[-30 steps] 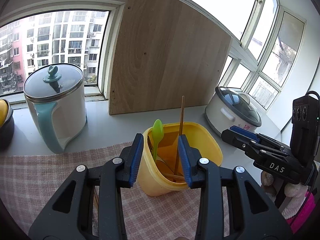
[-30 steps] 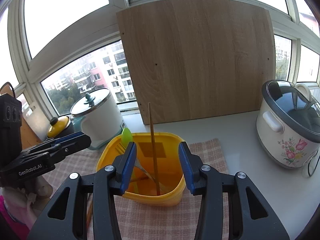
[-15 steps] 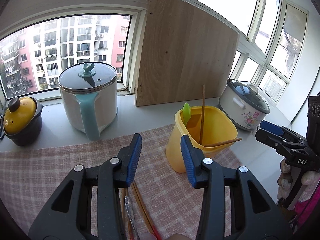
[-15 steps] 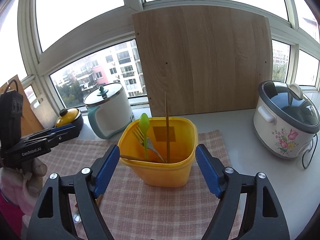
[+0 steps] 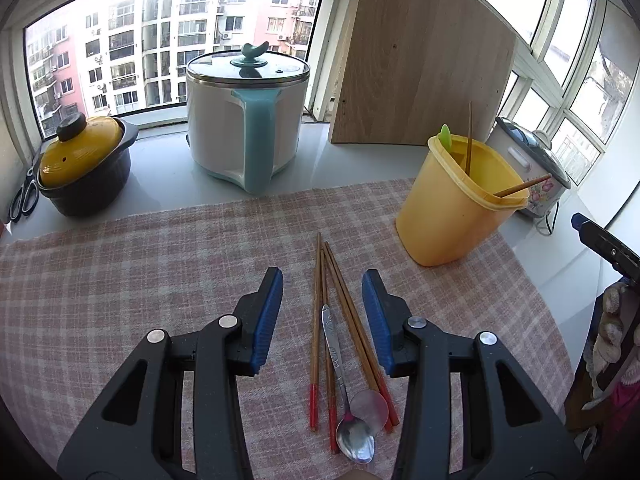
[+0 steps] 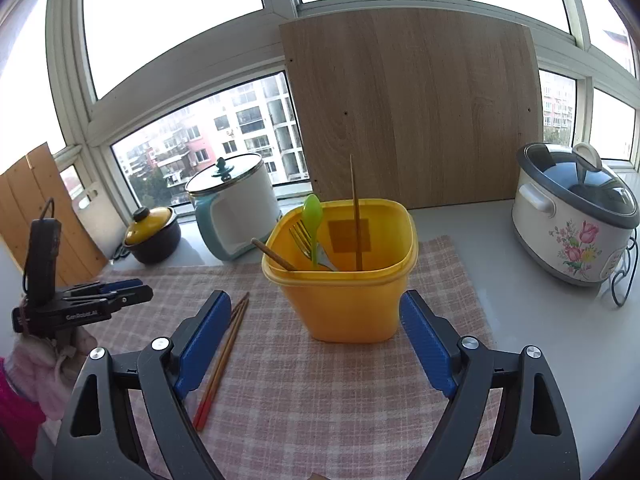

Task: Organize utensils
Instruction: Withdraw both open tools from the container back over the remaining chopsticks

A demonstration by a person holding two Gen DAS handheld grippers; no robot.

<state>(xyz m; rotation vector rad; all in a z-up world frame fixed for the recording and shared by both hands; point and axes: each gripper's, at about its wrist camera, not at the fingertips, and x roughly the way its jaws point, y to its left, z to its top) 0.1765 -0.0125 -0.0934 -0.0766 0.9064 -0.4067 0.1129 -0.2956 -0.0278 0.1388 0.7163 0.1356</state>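
Left wrist view: left gripper (image 5: 322, 316) spread wide, holding nothing, hovering over loose chopsticks (image 5: 340, 304) and metal spoon (image 5: 348, 412) on checked cloth (image 5: 140, 272). Yellow holder (image 5: 452, 208) at 2 o'clock, well apart, already carrying green spoon (image 5: 445, 136), fork (image 6: 310, 246) and two chopsticks. Right gripper (image 6: 316, 344) also parted, empty, straddling holder. Likely next step: pick one piece. Advice: lower jaws square across bundle, take outermost stick mid-shaft, avoid pinching spoon handle lying between; right can steady holder.

The yellow tub (image 6: 348, 300) is smooth plastic; the chopsticks (image 5: 320, 320) are matt wood (red-lacquered ends). The spoon (image 5: 354, 436) is glossy metal, on a woven checked cloth (image 5: 160, 280) over a glossy counter (image 6: 520, 320).
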